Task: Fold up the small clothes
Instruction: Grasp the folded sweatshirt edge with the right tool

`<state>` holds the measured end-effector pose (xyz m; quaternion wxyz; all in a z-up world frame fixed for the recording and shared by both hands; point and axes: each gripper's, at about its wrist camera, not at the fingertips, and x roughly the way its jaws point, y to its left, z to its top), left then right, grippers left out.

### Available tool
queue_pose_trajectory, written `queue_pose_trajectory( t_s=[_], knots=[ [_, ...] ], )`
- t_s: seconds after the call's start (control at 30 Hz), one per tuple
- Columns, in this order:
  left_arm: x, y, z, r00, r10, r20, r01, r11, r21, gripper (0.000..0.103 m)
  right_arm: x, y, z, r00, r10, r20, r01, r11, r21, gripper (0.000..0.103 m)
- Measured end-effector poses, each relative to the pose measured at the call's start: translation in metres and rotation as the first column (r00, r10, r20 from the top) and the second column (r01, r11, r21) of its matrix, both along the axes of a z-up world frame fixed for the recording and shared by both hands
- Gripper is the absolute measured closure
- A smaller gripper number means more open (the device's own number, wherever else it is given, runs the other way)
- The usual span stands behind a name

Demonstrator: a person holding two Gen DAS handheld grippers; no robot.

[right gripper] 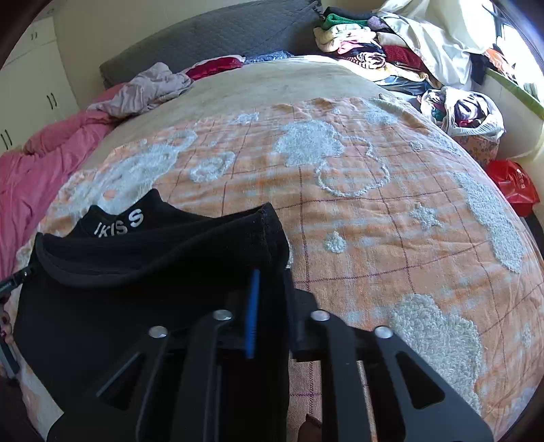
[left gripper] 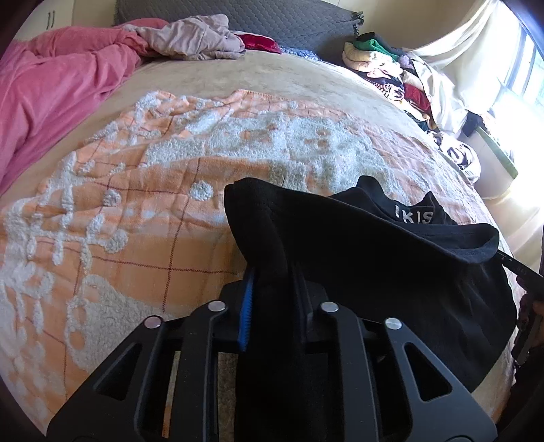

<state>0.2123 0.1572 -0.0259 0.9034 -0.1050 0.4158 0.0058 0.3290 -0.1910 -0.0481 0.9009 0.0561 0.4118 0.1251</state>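
A small black garment point(left gripper: 357, 244) with white letters on its waistband hangs between my two grippers above an orange and white towel point(left gripper: 136, 190) spread on the bed. My left gripper point(left gripper: 272, 282) is shut on the garment's left edge. My right gripper point(right gripper: 268, 282) is shut on the garment's point(right gripper: 136, 272) right edge. The cloth is stretched between them and covers both sets of fingertips. The right gripper's tip shows at the far right edge of the left wrist view point(left gripper: 523, 275).
A pink blanket point(left gripper: 51, 88) lies bunched at the left. A beige garment point(left gripper: 193, 37) and a red one point(left gripper: 258, 42) lie near the grey headboard point(left gripper: 272, 20). A pile of clothes point(right gripper: 367, 44) and a bag of clothes point(right gripper: 465, 112) sit at the right. A red bag point(right gripper: 513, 187) is beside the bed.
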Motion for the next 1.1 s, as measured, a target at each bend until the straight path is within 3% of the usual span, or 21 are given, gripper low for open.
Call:
queue_pose_trajectory(
  t_s=[0.17,0.23,0.3,0.4,0.53,0.6,0.67,0.83,0.9,0.93,1.1],
  knots=[
    [-0.008,-0.001,0.02,0.997,0.014,0.071,-0.014,1.0,-0.005,0.098,-0.005,-0.018,0.014,0.995,-0.092,0.042,0.088,0.992,0.091,0.096],
    [-0.01,-0.003,0.026,0.995,0.013,0.094,-0.015,1.0,0.019,0.098,-0.004,-0.025,0.013,0.985,-0.165,0.042,0.162,0.985,0.063,0.103],
    [-0.007,-0.004,0.021,0.997,0.012,0.082,-0.015,0.999,0.039,0.098,0.003,-0.035,0.002,0.978,-0.211,-0.012,0.211,0.977,0.02,0.103],
    [0.002,-0.001,0.001,1.0,0.021,0.006,-0.021,0.999,0.035,0.095,0.004,-0.047,-0.013,0.971,-0.224,-0.089,0.231,0.97,0.081,0.103],
    [0.001,-0.003,0.002,1.0,0.019,0.014,-0.02,0.999,0.049,0.093,0.0,-0.039,0.0,0.982,-0.183,-0.047,0.186,0.979,0.087,0.102],
    [-0.001,-0.003,0.004,1.0,0.021,0.021,-0.022,0.998,0.054,0.092,-0.002,-0.031,0.004,0.99,-0.13,-0.045,0.134,0.986,0.094,0.093],
    [-0.001,-0.002,0.005,0.999,0.022,0.023,-0.023,0.999,0.044,0.092,-0.005,-0.022,0.006,0.994,-0.1,-0.038,0.103,0.991,0.086,0.064],
    [-0.001,-0.002,0.006,0.999,0.022,0.025,-0.023,0.999,0.044,0.092,-0.005,-0.005,-0.004,0.996,-0.032,-0.078,0.036,0.998,0.052,0.061],
    [-0.002,-0.002,0.007,0.999,0.022,0.028,-0.023,0.999,0.049,0.092,-0.007,-0.003,-0.007,0.997,-0.013,-0.08,0.019,0.997,0.072,0.091],
    [-0.003,-0.003,0.008,0.999,0.021,0.03,-0.023,0.998,0.054,0.092,-0.009,-0.003,-0.005,0.997,-0.025,-0.067,0.029,0.997,0.072,0.097],
    [-0.006,-0.008,0.012,0.999,0.018,0.045,-0.021,0.997,0.08,0.092,-0.02,-0.01,0.009,0.996,-0.094,0.007,0.094,0.995,0.044,0.097]
  ],
)
